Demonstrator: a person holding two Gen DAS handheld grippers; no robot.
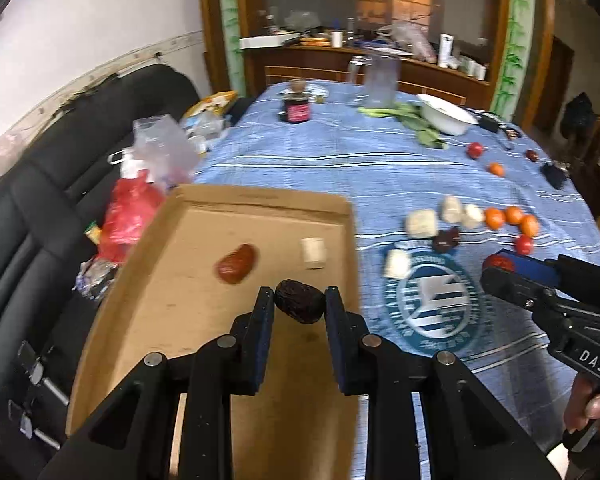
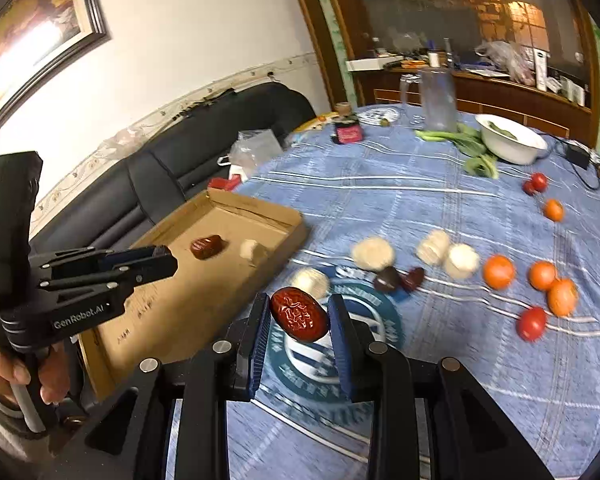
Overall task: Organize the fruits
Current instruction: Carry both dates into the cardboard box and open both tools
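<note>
You see a blue tablecloth [image 2: 380, 200] with white stripes, a plain brown cardboard tray [image 1: 204, 288], a dark brown date [image 1: 300, 306], a glossy red date [image 2: 299, 317], and orange tangerines [image 2: 498, 271].

Dark date [image 1: 300, 301] in left gripper [image 1: 299, 300]

black sofa [image 2: 204, 160], white bowl [image 2: 512, 140], clear jug [image 2: 438, 98]

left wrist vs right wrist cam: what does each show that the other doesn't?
Left wrist only: the left claw shut on a dark date, above the cardboard tray.
Right wrist only: the framed picture on the wall, and the wrinkled face of the red date in the right claw.
Both: tray, red date and white piece inside it, oranges, white bowl.
</note>
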